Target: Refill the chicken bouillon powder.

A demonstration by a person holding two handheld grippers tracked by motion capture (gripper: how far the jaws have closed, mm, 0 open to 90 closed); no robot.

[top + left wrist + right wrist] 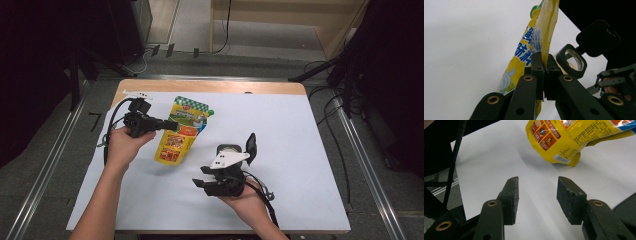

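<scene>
The left gripper is pinching the edge of a yellow snack pouch, its two black jaws pressed flat together on the thin side seam; in the left gripper view the pouch is standing edge-on between the pads, so its printed face is mostly turned away and only some blue lettering is showing. In the high view the pouch is hanging tilted above the white table sheet, green-checked top toward the far side, bottom corner toward the person; whether that corner is touching the sheet is hard to tell. The top of the pouch is running out of the left gripper view, and in the right gripper view the pouch is cut off at the upper edge, with only its lower part and barcode corner showing.

The right gripper is hovering over bare sheet with its jaws standing apart and nothing between them, well short of the pouch. In the high view this gripper is lying in the person's right hand, and its grey three-cornered plate is hiding much of the body.

Just beyond it a small round jar with a black flip lid standing open is resting on the sheet; the jar's contents are too small to make out.
</scene>
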